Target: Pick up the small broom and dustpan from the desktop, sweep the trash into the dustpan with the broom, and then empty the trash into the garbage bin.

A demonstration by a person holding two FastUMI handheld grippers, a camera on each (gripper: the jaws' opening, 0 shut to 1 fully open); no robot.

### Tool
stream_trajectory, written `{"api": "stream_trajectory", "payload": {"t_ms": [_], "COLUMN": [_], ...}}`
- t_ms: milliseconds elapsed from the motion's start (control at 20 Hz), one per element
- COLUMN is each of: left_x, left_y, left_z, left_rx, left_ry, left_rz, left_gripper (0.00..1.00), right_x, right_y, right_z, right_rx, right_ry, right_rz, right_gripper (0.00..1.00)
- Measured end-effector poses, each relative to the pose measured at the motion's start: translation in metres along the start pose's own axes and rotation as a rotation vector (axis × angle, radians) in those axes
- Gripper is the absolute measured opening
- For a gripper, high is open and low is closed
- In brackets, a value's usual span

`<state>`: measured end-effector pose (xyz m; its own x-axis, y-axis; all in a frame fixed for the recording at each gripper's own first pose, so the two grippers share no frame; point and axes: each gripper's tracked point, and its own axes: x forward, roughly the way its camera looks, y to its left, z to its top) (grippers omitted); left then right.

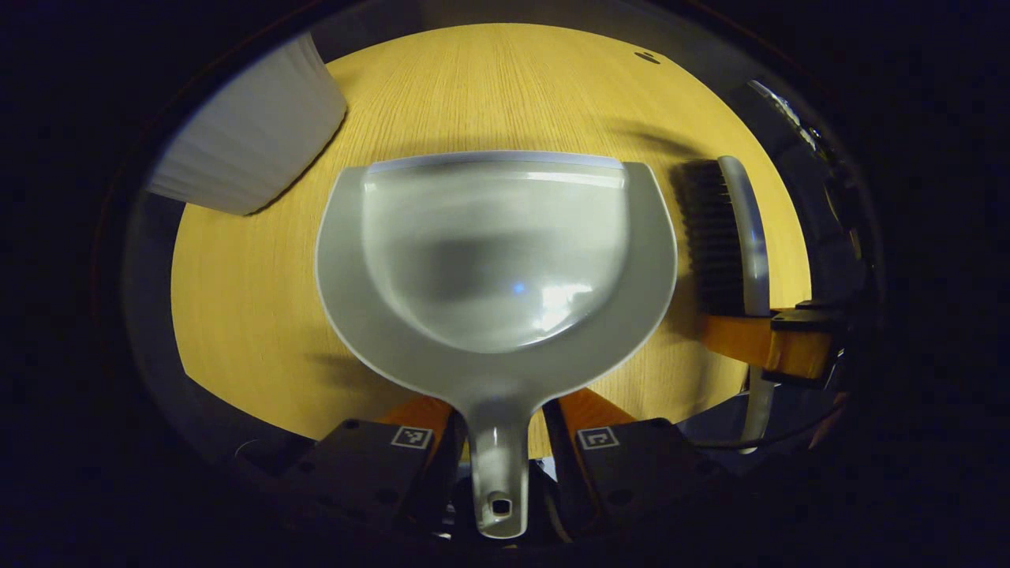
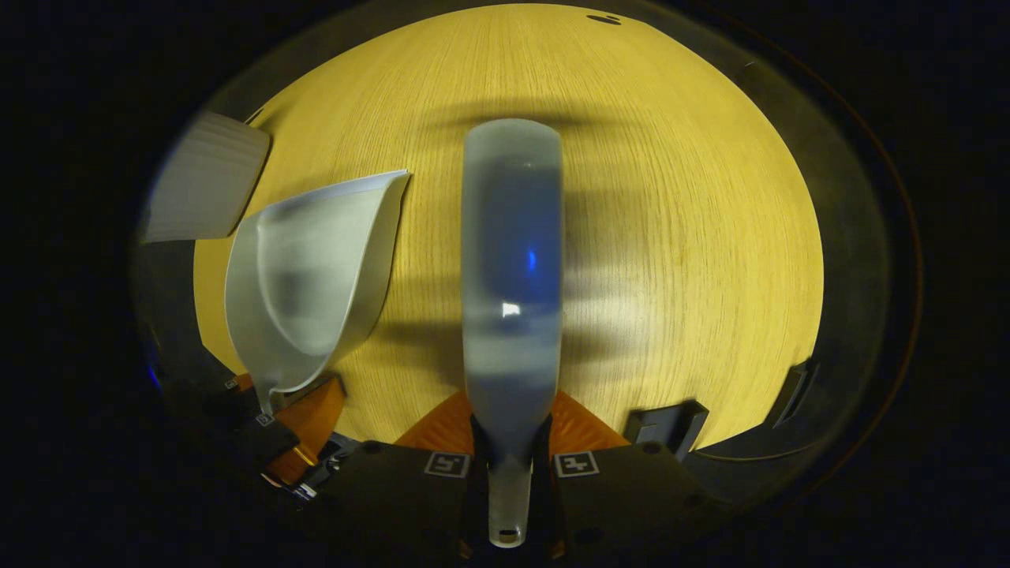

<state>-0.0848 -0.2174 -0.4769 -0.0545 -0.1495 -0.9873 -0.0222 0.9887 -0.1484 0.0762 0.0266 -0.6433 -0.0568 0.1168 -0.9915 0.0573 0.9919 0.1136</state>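
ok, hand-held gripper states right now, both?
Left hand-held gripper: shut on the dustpan handle.
Right hand-held gripper: shut on the broom handle.

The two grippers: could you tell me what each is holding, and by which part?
The left gripper holds the dustpan by its handle, one finger on each side. The right gripper likewise clamps the broom by its handle.

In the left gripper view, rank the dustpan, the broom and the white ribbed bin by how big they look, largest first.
1. dustpan, largest by far, though it sits nearest the camera.
2. white ribbed bin, cut off at the edge, so only its visible part counts.
3. broom, narrowest; close to the bin, so this order is unsure.
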Motion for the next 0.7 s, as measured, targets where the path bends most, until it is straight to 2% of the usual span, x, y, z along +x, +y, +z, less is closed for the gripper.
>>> {"api": "stream_trajectory", "payload": {"t_ms": [50, 150, 300, 350, 450, 500, 600, 650, 700], "left_x": [-0.001, -0.004, -0.007, -0.008, -0.011, -0.013, -0.018, -0.02, -0.024], "left_y": [-0.003, -0.004, -0.004, -0.003, -0.002, -0.002, -0.004, -0.006, -0.004], "left_z": [-0.003, -0.001, -0.001, 0.0, 0.002, 0.002, 0.003, 0.004, 0.004], "left_rx": [0.014, 0.04, 0.062, 0.065, 0.062, 0.064, 0.064, 0.069, 0.085], "left_ry": [0.004, -0.014, -0.024, -0.03, -0.043, -0.048, -0.068, -0.081, -0.097], "left_rz": [-0.006, 0.0, 0.01, 0.013, 0.019, 0.016, 0.001, -0.01, -0.003], "left_gripper": [0.59, 0.6, 0.67, 0.71, 0.77, 0.77, 0.78, 0.77, 0.77], "right_x": [-0.002, -0.004, -0.007, -0.007, -0.013, -0.015, -0.019, -0.022, -0.025], "right_y": [0.0, 0.002, 0.003, 0.003, 0.002, 0.001, 0.001, 0.002, 0.004], "right_z": [-0.001, -0.004, -0.006, -0.006, -0.005, -0.005, -0.005, -0.005, -0.005], "right_rx": [-0.007, -0.015, -0.015, -0.013, -0.012, -0.012, -0.006, -0.002, 0.002], "right_ry": [0.001, -0.002, -0.002, -0.007, -0.016, -0.023, -0.035, -0.04, -0.048], "right_rz": [0.001, 0.004, 0.006, 0.004, 0.0, -0.002, -0.003, 0.001, 0.005], "right_gripper": [0.25, 0.26, 0.39, 0.34, 0.48, 0.72, 0.75, 0.74, 0.85]}}
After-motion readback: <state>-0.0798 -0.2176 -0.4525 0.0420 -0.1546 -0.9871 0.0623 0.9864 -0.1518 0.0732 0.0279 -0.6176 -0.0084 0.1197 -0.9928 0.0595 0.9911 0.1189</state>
